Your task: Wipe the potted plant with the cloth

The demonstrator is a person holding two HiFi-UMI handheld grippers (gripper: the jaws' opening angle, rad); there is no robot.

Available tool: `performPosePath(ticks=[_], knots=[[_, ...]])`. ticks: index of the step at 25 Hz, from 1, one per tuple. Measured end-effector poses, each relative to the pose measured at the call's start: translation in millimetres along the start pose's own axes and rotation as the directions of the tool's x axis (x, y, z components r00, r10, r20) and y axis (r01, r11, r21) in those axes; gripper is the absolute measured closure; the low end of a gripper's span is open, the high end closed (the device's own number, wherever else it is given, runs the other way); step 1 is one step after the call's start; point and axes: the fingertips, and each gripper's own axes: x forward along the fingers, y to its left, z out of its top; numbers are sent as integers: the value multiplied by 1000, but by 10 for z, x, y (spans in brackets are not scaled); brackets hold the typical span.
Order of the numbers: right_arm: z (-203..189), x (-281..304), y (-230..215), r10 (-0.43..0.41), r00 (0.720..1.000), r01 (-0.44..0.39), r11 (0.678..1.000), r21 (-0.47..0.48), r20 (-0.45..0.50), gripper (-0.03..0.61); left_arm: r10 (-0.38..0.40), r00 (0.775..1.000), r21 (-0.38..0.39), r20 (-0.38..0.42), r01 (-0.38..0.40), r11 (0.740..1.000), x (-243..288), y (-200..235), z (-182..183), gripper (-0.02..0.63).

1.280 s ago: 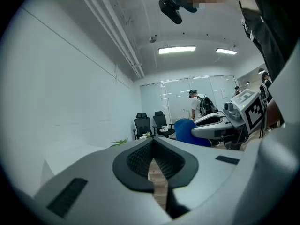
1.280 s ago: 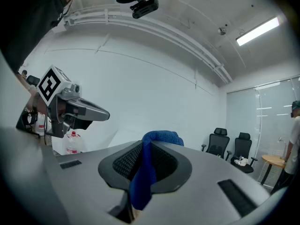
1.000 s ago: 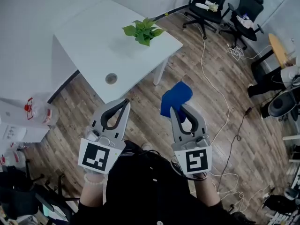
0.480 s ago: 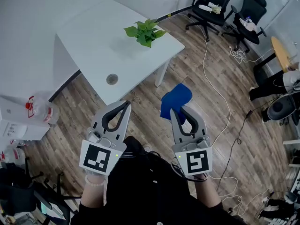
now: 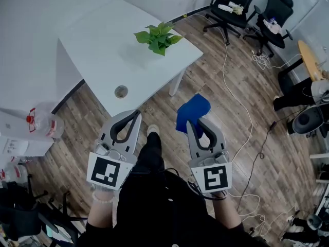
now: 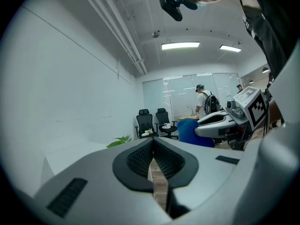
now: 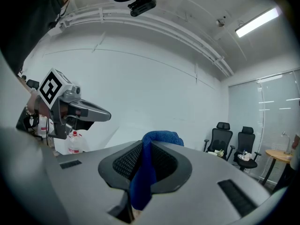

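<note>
A small green potted plant stands near the far right corner of the white table; its leaves peek over the left gripper's body in the left gripper view. My right gripper is shut on a blue cloth, which bunches out past the jaw tips and hangs between the pads. My left gripper is shut with nothing in it, beside the right one, both held above the wooden floor short of the table's near corner.
Two black office chairs stand at the back right, with white cables trailing over the floor. A water jug sits at the left by the table. The table has a round cable hole. People stand far off.
Both grippers have edged slightly toward the table, still side by side. The person's foot has stepped forward into view between them. The cloth remains clamped in the right gripper.
</note>
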Motion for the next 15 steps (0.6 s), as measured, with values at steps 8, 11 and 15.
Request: performPosePath(ticks=[8, 11, 15], knots=[[-33, 419, -375, -20, 1000, 19, 1000, -9, -22, 500, -1, 1000, -19, -7, 1, 1000, 621, 336, -13, 598], [-47, 617, -549, -28, 999, 28, 1000, -7, -39, 500, 6, 1000, -24, -14, -6, 1000, 888, 506, -15, 598], [-43, 922, -782, -40, 998, 40, 999, 0, -56, 500, -7, 999, -22, -34, 7, 1000, 1269, 738, -56, 565]])
